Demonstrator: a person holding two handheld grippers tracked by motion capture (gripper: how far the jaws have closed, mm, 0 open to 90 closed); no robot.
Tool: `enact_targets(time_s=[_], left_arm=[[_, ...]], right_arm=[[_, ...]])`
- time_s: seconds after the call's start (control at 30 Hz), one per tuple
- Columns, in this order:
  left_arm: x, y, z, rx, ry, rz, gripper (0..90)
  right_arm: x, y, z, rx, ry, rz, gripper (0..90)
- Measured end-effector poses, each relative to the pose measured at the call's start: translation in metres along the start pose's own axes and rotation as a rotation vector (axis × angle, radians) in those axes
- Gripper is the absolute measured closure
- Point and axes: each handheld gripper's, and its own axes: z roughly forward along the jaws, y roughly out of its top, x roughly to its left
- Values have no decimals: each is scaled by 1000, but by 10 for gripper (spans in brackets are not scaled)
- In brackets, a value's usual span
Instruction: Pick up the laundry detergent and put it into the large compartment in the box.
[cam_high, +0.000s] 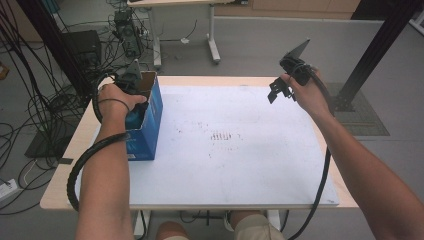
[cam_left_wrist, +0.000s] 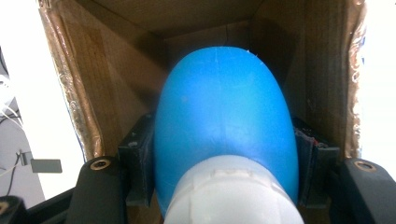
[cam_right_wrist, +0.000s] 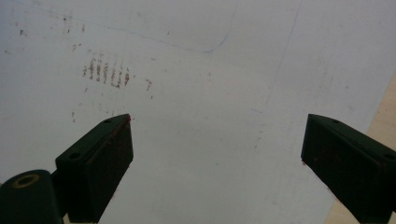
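Here the left claw pinches a blue bottle with a white cap, holding it inside the open blue cardboard box at the table's left edge. The right claw hangs spread and empty above the white table surface.

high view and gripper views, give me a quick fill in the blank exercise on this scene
1. The left gripper is shut on a rounded ____ object with a white end.
2. That blue object is held inside the open cardboard ____.
3. The right gripper hangs over the white board with its jaws ____.
4. The box stands near the board's ____ edge in the high view.

Missing words: blue; box; open; left
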Motion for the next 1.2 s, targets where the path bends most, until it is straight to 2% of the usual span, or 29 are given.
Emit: enact_targets(time_s=[1.0,1.2], left_arm=[[-1,0,0,-5,1,-3,371],[0,0,0,-6,0,-5,371]], right_arm=[[2,0,0,-2,1,-12,91],[0,-1,0,-3,2,-3,90]])
